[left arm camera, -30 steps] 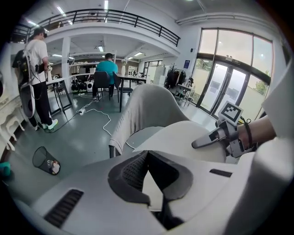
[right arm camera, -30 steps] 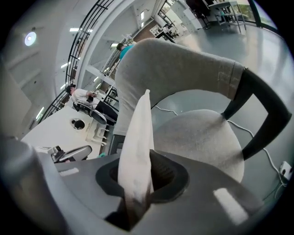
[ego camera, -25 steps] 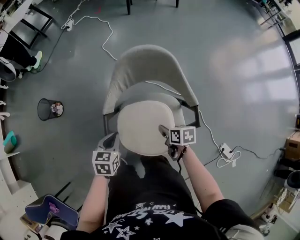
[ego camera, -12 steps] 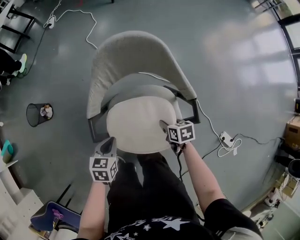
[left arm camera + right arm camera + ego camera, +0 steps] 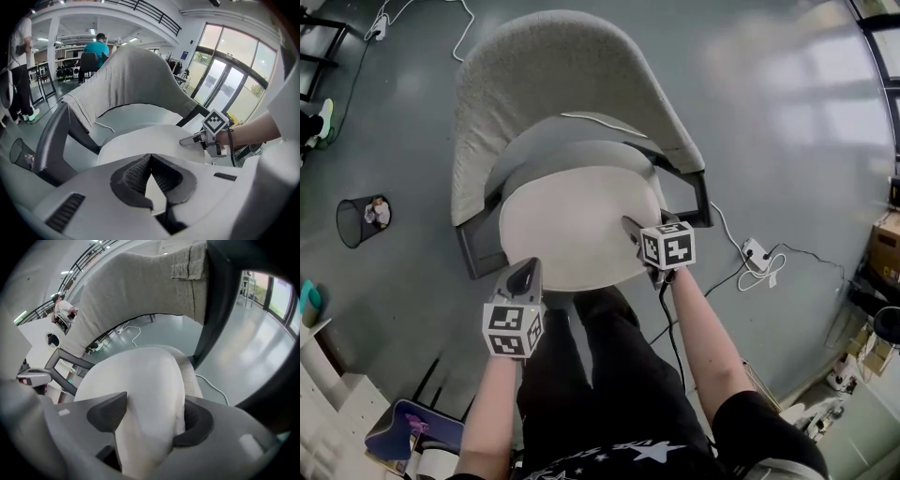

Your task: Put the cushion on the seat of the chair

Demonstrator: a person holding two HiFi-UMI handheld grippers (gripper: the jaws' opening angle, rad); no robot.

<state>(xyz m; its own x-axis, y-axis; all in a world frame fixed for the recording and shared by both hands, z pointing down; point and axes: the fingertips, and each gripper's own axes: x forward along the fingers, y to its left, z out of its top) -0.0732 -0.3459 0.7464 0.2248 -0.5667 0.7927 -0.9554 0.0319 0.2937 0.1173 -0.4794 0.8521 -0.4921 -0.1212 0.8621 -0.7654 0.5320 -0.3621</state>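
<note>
A round cream cushion (image 5: 572, 220) lies on the seat of the grey fabric chair (image 5: 553, 66). At the cushion's front left rim my left gripper (image 5: 528, 272) has its tips together, pinching the cushion's edge (image 5: 154, 140). In the left gripper view its jaws (image 5: 150, 157) meet in a point with cream material behind them. My right gripper (image 5: 630, 228) sits at the cushion's right rim. Its jaws have just been opening; they (image 5: 152, 413) stand wide apart with the thick cushion (image 5: 140, 390) bulging loosely between them.
Black armrest frames (image 5: 698, 192) flank the seat. A white cable with a power strip (image 5: 752, 255) trails on the grey floor at the right. A wire waste bin (image 5: 361, 216) stands left. People and desks (image 5: 93, 51) show far behind the chair.
Both grippers have sunk with the cushion, which has come down from above the seat onto it. The chair now fills more of the head view.
</note>
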